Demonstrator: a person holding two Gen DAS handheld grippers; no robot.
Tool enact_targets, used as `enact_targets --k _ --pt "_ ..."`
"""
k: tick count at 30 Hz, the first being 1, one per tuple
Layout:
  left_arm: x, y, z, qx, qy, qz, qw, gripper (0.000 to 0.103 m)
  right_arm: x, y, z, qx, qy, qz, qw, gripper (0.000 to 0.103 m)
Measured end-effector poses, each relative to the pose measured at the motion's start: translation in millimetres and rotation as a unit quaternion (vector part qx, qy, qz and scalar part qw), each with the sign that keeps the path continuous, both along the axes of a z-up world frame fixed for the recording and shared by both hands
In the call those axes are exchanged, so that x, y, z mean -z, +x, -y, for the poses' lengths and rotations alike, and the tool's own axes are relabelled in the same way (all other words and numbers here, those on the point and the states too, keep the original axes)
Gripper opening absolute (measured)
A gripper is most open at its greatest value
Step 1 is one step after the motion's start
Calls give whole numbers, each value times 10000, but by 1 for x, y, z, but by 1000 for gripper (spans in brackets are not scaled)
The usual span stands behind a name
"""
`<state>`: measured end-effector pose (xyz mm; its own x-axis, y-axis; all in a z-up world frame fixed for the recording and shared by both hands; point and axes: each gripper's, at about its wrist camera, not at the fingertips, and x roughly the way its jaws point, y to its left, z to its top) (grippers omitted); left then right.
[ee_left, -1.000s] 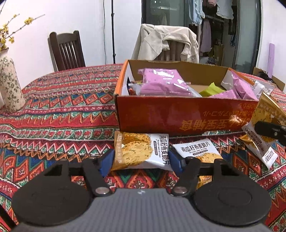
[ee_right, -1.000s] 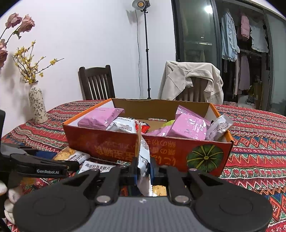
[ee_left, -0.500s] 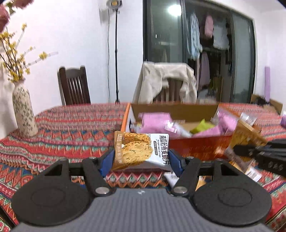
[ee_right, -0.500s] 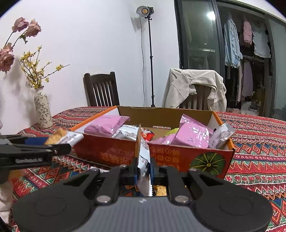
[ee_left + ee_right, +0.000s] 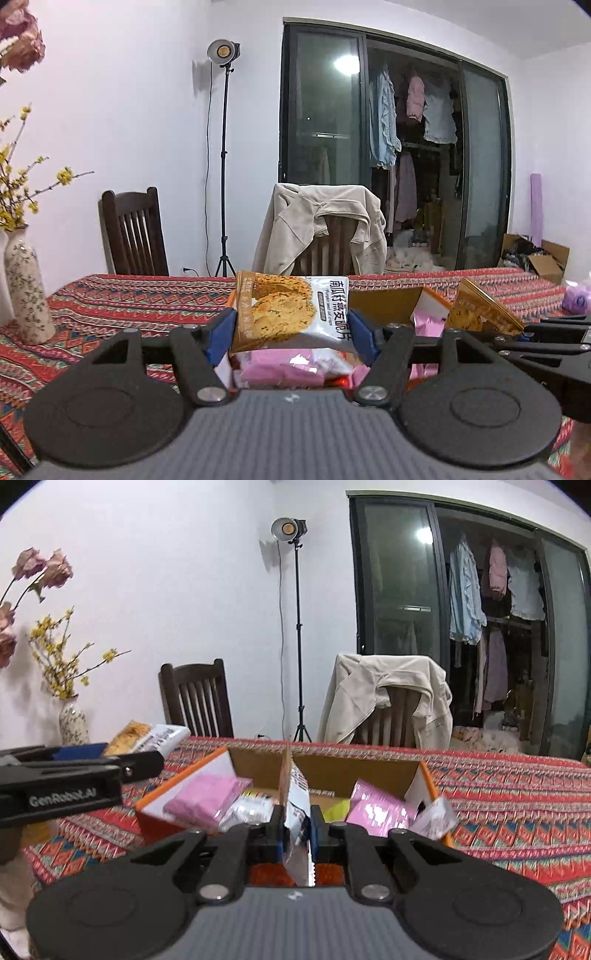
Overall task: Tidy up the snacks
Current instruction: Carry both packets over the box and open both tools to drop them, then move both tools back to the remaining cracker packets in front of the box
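Both claws lifted | left claw (image 5: 291, 334) pinching cracker packet (image 5: 291, 314) | right claw (image 5: 297, 825) pinching packet (image 5: 295, 797) | box (image 5: 177, 794) beneath

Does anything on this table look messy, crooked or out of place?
Mostly the cardboard box: the pink packets inside lie jumbled at different angles, and a silvery packet pokes out over its right rim. Nothing looks spilled or torn. A beige jacket hangs loosely over the chair behind.

Cookie packet (image 5: 291, 312) flat, another (image 5: 295, 812) edge-on, above box (image 5: 177, 794).
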<state>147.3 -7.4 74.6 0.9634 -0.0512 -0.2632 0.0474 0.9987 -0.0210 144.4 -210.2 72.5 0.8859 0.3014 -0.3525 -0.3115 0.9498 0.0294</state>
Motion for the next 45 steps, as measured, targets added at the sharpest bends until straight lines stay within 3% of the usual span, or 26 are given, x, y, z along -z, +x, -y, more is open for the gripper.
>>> enact_targets --k 8,20,25,27,29,30,35,40,45 --pt "1 42 11 -208 -112 12 9997 67 -4 43 -3 320 139 -41 9994 13" --pt "30 76 7 -239 -149 -224 9994 68 28 81 6 352 366 -263 9984 13" --pt "32 72 6 -221 -92 -134 9996 82 32 80 5 299 310 -267 9987 16" --pt "30 68 8 -245 -76 -43 9997 94 33 79 7 326 311 -287 9986 24" --pt "29 64 7 -322 -75 52 9994 103 33 78 9 386 341 -303 9982 43" --pt "29 62 6 -354 -86 110 9993 103 33 78 10 419 346 -309 9980 48" --pt "27 61 2 -391 -203 130 9989 103 33 74 16 503 437 -271 9974 93" --pt "28 60 -2 -410 -256 107 9988 103 34 71 16 533 435 -247 9973 103" --pt "28 55 -3 -410 -260 142 9987 103 32 67 17 510 486 -210 9973 103"
